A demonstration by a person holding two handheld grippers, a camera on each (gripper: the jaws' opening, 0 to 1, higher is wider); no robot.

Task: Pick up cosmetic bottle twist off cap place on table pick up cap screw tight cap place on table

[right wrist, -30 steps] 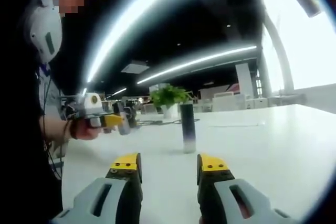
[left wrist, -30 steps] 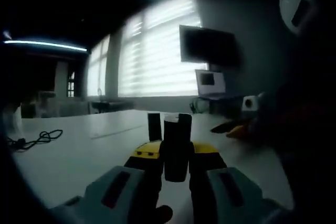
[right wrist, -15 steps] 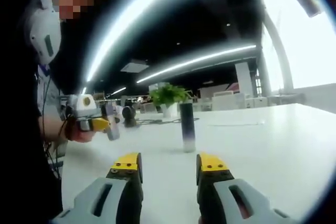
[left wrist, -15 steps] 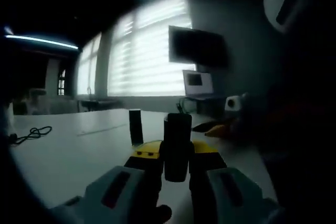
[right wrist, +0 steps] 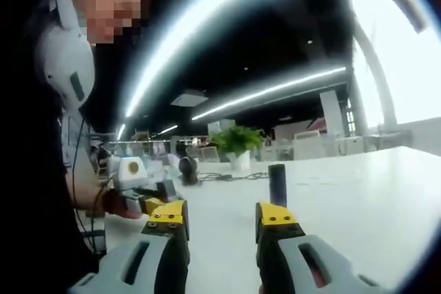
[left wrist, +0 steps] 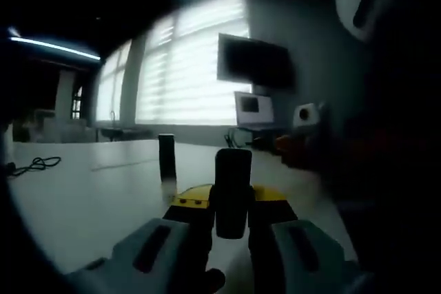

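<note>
Two grippers: left gripper (left wrist: 232, 206) clamps the cap (left wrist: 232, 191); right gripper (right wrist: 220, 216) gapes, holding nothing.
Bottle (right wrist: 277, 182): upright on the table (right wrist: 358, 197), beyond the right gripper, apart.

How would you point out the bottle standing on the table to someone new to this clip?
Start at the wide white table. The cosmetic bottle stands upright alone mid-table, a dark slim cylinder before the potted plant. Unlike the dark cap in the left hand-held gripper, nothing holds it.

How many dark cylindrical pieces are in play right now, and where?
2. One dark cylinder, which may be the cap, is clamped in the left gripper. The bottle stands upright on the white table, beyond the open right gripper. Others may be hidden.
</note>
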